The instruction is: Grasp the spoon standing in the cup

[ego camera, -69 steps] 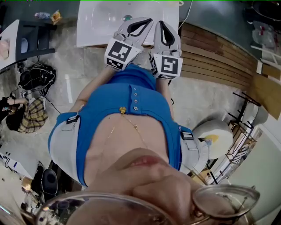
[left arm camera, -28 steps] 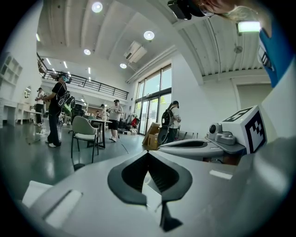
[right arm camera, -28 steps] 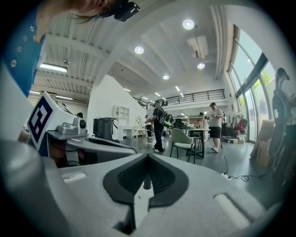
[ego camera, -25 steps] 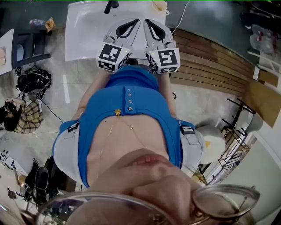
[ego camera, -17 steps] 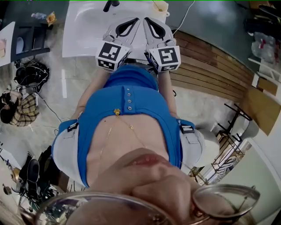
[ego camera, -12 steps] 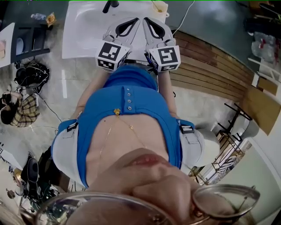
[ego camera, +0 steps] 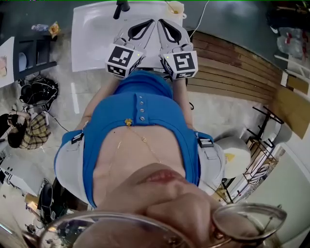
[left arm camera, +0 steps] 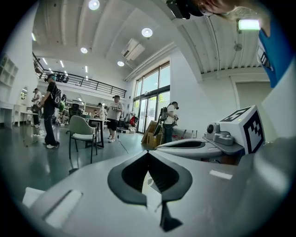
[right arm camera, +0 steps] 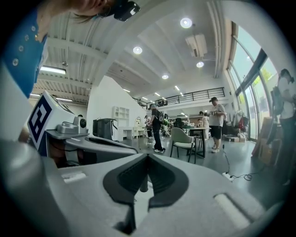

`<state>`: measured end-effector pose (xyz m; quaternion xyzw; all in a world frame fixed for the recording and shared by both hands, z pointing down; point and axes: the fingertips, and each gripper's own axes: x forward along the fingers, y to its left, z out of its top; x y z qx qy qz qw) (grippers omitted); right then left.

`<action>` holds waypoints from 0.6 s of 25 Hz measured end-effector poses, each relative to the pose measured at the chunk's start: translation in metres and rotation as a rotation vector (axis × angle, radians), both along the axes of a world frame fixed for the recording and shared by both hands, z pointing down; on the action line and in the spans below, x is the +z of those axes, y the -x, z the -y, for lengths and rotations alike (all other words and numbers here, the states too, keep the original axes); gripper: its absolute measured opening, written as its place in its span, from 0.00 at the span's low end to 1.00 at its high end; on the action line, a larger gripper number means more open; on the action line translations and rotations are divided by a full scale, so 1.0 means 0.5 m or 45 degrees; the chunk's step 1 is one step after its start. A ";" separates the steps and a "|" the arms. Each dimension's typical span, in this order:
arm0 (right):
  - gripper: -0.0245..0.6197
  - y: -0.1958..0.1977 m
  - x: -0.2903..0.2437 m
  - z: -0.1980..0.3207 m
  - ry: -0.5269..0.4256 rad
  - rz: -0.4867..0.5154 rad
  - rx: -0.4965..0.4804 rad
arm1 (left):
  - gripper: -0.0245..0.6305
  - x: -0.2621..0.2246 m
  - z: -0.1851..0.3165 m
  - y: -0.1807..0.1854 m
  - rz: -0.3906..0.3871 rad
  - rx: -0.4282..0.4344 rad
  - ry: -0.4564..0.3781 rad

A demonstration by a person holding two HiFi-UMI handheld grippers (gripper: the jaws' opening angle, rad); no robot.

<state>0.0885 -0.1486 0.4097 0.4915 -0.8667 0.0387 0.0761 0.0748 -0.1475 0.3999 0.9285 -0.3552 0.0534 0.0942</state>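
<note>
White table (ego camera: 92, 38) now fills more of the head view, and the pale cup (ego camera: 176, 7) – its spoon too small to make out – has appeared at the far edge, yet the left hand-held gripper (ego camera: 151, 23) and the right hand-held gripper (ego camera: 162, 22) are both closed and empty, well short of it, so I judge the reach not yet begun.

A white table (ego camera: 92, 34) sits at the top of the head view on a pale stone floor (ego camera: 72, 97), with wooden slats (ego camera: 232, 68) at upper right. In the left gripper view, tall windows (left arm camera: 150, 99) stand mid-frame. A grey chair (left arm camera: 79, 126) is at left, with round ceiling lights (left arm camera: 147, 32) above and a railed balcony (left arm camera: 88, 82) at upper left.
</note>
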 end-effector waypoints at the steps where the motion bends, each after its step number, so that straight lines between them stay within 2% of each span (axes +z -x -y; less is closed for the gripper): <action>1: 0.04 0.001 0.001 0.001 0.002 -0.004 0.009 | 0.04 0.002 0.000 0.003 0.000 0.009 0.003; 15: 0.04 0.016 0.007 0.008 0.012 -0.031 0.059 | 0.04 0.009 0.001 0.027 -0.005 0.048 0.005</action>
